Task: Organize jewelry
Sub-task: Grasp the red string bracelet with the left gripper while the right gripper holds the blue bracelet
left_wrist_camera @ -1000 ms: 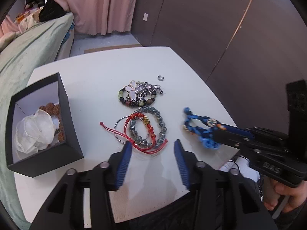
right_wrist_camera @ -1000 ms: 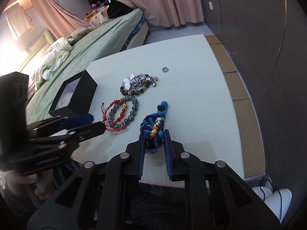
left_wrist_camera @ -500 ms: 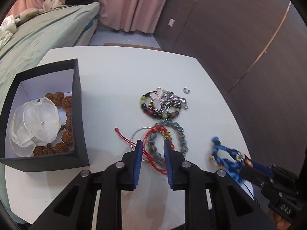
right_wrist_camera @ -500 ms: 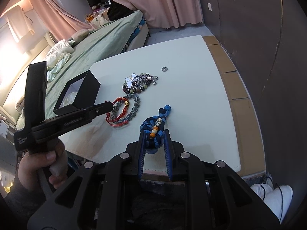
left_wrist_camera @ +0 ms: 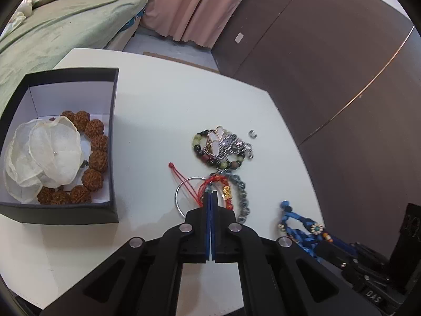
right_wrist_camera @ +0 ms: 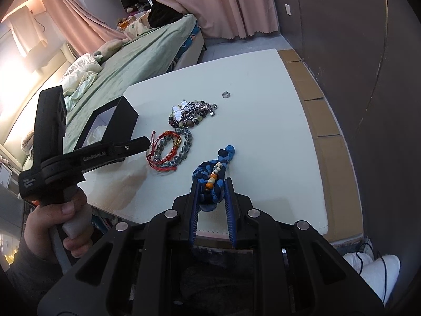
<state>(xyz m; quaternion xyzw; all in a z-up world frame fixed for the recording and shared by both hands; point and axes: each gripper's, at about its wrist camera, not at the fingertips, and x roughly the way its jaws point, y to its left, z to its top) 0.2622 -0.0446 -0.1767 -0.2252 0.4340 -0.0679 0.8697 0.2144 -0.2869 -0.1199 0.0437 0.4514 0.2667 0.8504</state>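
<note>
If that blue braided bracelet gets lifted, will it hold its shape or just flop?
Probably flop: the blue braided bracelet is knotted cord, folded loosely between the right gripper pads. Likely light. Its beads are strung on, so should stay put.

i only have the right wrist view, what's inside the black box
Observer: A white fabric flower and a brown bead bracelet lie in the black box.
Operator: is the left claw shut, i only see it side on
Observer: Yes, the left claw is shut, its tips at the red cord bracelet. I cannot tell whether a cord is pinched.
</note>
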